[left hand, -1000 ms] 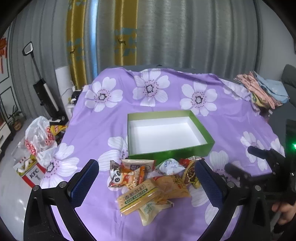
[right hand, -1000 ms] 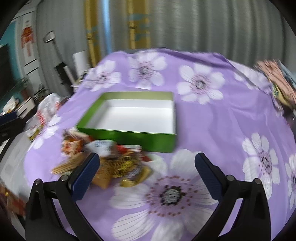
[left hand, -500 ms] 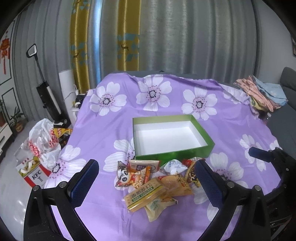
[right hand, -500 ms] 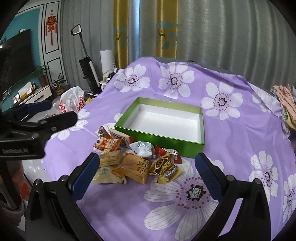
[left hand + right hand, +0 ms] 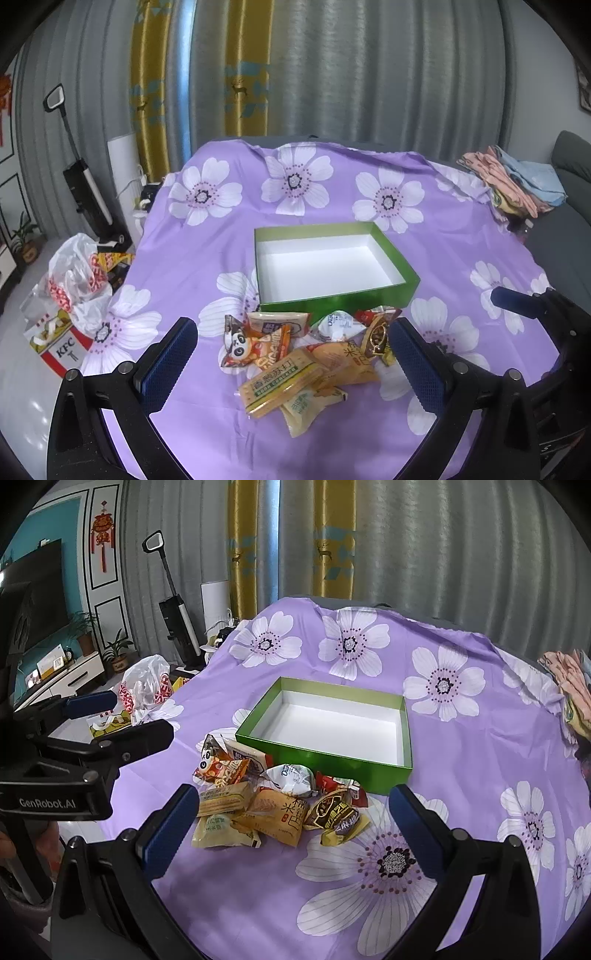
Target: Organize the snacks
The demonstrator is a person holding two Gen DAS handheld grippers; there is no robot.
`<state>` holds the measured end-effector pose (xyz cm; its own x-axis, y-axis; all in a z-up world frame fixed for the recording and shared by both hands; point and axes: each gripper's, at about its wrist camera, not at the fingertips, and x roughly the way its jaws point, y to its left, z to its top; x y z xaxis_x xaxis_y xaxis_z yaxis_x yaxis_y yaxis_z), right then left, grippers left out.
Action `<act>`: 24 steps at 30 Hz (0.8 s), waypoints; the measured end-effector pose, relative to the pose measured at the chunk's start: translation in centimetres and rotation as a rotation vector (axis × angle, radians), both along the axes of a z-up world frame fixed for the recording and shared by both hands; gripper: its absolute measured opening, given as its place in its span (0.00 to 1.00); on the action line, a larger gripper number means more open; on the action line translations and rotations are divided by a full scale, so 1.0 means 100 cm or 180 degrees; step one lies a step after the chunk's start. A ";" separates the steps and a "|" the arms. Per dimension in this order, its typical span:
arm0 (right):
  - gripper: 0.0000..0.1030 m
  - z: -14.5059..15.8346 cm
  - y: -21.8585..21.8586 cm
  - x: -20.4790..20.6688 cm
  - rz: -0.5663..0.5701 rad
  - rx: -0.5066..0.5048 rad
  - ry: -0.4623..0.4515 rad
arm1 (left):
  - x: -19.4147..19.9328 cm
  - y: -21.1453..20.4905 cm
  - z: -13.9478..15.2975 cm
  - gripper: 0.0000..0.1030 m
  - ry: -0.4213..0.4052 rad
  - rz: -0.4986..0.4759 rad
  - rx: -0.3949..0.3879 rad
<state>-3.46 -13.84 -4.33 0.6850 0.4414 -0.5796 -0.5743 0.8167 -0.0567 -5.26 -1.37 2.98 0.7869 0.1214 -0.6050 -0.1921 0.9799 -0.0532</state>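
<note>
A green box (image 5: 397,254) (image 5: 325,760) with a white inside stands empty on the purple flowered cloth. In front of it lies a heap of snack packets (image 5: 306,358) (image 5: 273,805): a panda packet (image 5: 255,349), a yellow cracker bar (image 5: 280,382), a white pouch (image 5: 291,779) and a dark gold one (image 5: 334,812). My left gripper (image 5: 291,360) hovers open above the near side of the heap, holding nothing. My right gripper (image 5: 288,825) is open too, just short of the heap. The left gripper also shows at the right wrist view's left edge (image 5: 110,720).
Folded clothes (image 5: 513,181) lie at the table's far right corner. On the floor to the left are a white plastic bag (image 5: 77,273), a KFC box (image 5: 61,345) and an upright vacuum (image 5: 173,613). A TV cabinet with plants lines the left wall.
Both grippers have pulled back and risen, so the box and the heap look smaller and farther off. The right wrist view swung left and steadied. Nothing on the table moved.
</note>
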 end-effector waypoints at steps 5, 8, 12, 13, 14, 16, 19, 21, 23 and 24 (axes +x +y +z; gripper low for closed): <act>1.00 -0.002 -0.003 0.001 -0.0011 0.0000 0.0006 | 0.002 -0.001 -0.002 1.00 0.0016 -0.0009 -0.0022; 1.00 -0.003 -0.005 0.003 -0.0029 0.0013 0.0024 | 0.005 -0.002 -0.006 1.00 0.0044 -0.0040 -0.0054; 1.00 -0.009 -0.007 0.005 -0.0060 0.0018 0.0061 | 0.011 -0.001 -0.015 1.00 0.0109 -0.0142 -0.0212; 1.00 -0.010 -0.008 0.006 -0.0071 0.0022 0.0078 | 0.015 0.002 -0.019 1.00 0.0154 -0.0201 -0.0325; 1.00 -0.012 -0.008 0.008 -0.0086 0.0024 0.0098 | 0.019 0.006 -0.026 1.00 0.0216 -0.0253 -0.0467; 1.00 -0.018 -0.010 0.012 -0.0109 0.0030 0.0159 | 0.026 0.013 -0.038 1.00 0.0325 -0.0298 -0.0689; 1.00 -0.029 -0.011 0.016 -0.0124 0.0025 0.0254 | 0.033 0.023 -0.057 1.00 0.0474 -0.0265 -0.0921; 1.00 -0.037 -0.012 0.020 -0.0132 0.0021 0.0329 | 0.037 0.032 -0.069 1.00 0.0578 -0.0235 -0.1108; 1.00 -0.046 -0.012 0.024 -0.0118 0.0025 0.0419 | 0.039 0.039 -0.081 1.00 0.0677 -0.0182 -0.1237; 1.00 -0.052 -0.011 0.026 -0.0097 0.0035 0.0469 | 0.040 0.041 -0.087 1.00 0.0715 -0.0165 -0.1271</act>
